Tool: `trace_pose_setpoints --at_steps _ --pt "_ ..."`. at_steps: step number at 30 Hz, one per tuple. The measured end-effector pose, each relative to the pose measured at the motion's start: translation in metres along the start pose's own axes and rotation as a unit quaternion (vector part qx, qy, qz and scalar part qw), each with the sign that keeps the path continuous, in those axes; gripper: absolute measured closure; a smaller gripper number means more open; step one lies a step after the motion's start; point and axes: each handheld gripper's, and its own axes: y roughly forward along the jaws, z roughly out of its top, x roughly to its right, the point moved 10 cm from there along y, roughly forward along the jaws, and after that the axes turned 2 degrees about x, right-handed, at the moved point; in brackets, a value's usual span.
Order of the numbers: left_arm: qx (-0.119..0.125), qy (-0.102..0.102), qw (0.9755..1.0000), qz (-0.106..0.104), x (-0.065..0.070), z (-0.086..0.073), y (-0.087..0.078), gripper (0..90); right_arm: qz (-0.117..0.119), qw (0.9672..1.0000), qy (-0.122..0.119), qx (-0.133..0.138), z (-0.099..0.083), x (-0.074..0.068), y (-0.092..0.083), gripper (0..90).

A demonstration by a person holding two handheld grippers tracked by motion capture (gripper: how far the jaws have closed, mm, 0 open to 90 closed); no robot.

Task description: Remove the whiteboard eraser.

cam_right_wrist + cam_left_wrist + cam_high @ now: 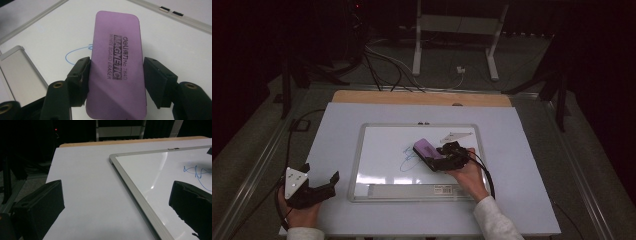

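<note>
Right gripper (435,161) over whiteboard (362,165), jaws clamped on long sides of purple eraser (428,148). In right gripper view, eraser (116,67) upright between both jaws, printed face up, text legible: "MAGNETIC WHITE BOARD ERASER"; lower end cut off by frame edge. Eraser sits near board centre, just at 3 o'clock of blue scribble (408,159). Scribble partly hidden behind eraser in right gripper view (75,53); contact between eraser and board not discernible. Right hand (471,175) behind gripper, cable trailing toward 5 o'clock.

Left gripper (323,186) at 8 o'clock on table (522,150), off the board, jaws spread wide, nothing between. Left hand (302,215) partly cut off at bottom edge. In left gripper view, jaws far apart at 8 and 4 o'clock, board corner (113,158) between them; scribble (197,173) partly blocked by the 4 o'clock jaw.

Tray (412,190) along board's near edge; label there too small to read. Background dark; stand legs (454,45) faintly visible at 12 o'clock.
</note>
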Motion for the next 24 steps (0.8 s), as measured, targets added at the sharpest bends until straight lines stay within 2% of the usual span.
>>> trace_pose_setpoints --at_steps 24 --pt "-0.001 0.001 1.0 0.001 -0.001 -0.001 -0.001 0.6 -0.008 0.9985 -0.042 -0.035 -0.013 -0.013 0.017 40.9"
